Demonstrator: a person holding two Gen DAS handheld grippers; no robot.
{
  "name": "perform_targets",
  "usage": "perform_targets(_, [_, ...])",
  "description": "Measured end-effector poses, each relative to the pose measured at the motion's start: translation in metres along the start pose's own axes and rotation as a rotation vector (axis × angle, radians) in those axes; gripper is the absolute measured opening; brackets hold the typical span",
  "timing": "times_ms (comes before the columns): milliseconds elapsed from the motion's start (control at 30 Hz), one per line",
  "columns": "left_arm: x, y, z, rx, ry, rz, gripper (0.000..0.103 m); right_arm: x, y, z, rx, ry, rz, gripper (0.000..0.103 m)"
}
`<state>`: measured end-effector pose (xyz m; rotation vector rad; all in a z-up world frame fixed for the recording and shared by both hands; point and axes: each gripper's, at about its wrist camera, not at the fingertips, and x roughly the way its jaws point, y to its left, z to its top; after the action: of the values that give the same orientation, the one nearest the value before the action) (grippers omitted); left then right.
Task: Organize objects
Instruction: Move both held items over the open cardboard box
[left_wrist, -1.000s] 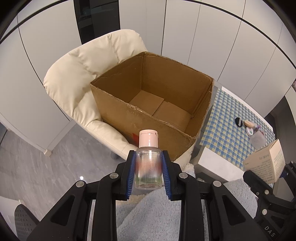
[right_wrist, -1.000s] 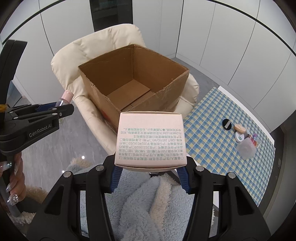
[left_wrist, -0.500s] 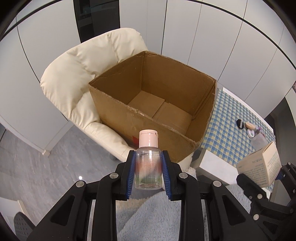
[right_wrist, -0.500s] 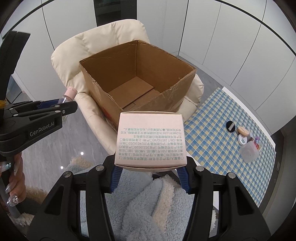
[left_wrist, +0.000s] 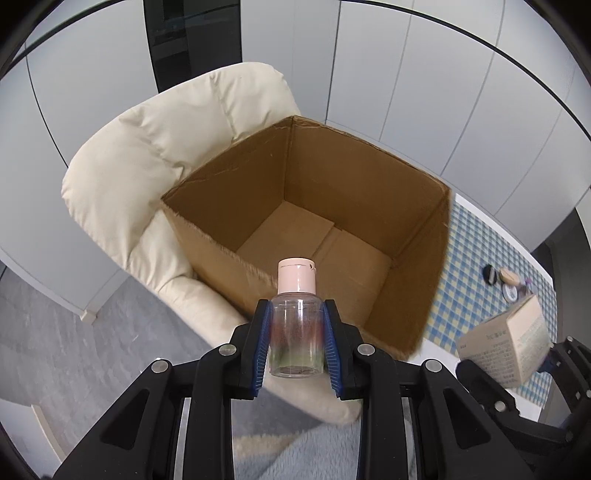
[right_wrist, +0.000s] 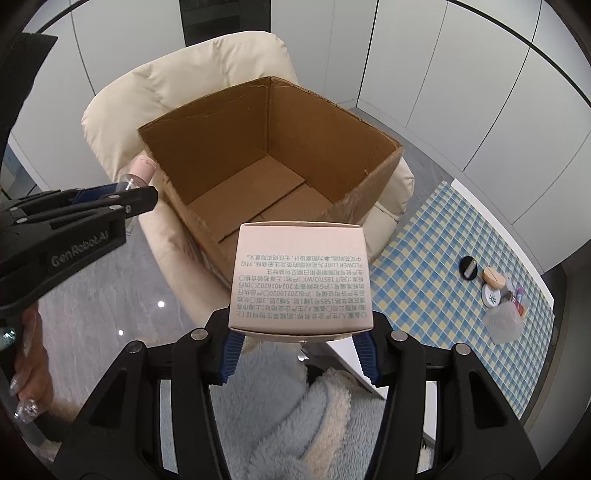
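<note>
Two hand-held grippers hover above an open brown cardboard box (left_wrist: 306, 229) that sits on the seat of a cream padded armchair (left_wrist: 155, 155). The box looks empty; only its folded bottom flaps show.

The left gripper (left_wrist: 296, 345) pinches a small clear plastic bottle with a pale pink flip cap (left_wrist: 296, 325). Its blue ribbed pads (left_wrist: 263, 343) press on the bottle's round sides below the shoulder, and the bottle stands upright between the jaws, over the near wall of the box. The bottle seems nearly empty, so it is probably very light. Its smooth curved wall could slip or twist, and gripping the widest part of the body, as here, looks safest.

The right gripper (right_wrist: 299, 354) holds a pale pink printed paperboard carton (right_wrist: 299, 277) by its two lower side faces, jaws spread wide around it, in front of the box's near corner. The carton is likely light and thin-walled, so a hard squeeze could dent it.

Off to the right, a blue-and-yellow checked tabletop (right_wrist: 417, 280) carries a few small cosmetic items (right_wrist: 493, 282). A pale blue fluffy fabric (right_wrist: 295, 417) fills the foreground.
</note>
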<state>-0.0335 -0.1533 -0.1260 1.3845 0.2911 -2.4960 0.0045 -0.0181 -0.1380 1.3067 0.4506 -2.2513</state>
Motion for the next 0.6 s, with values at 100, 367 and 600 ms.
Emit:
perform_targets(100, [0.021,0.005,0.013,-0.035,0.025,0.001,0.027,0.008,0.0,0.017,-0.003,-0.015,0.004,0.054])
perform_targets(367, [0.053,0.014,0.044,-0.068,0.033,0.013,0.027,0.037,0.004,0.064,-0.022,-0.04,-0.012,0.054])
perform_targets(600, [0.075,0.012,0.066,-0.066,0.032,0.014,0.027,0.07,0.009,0.091,-0.039,-0.029,-0.015,0.054])
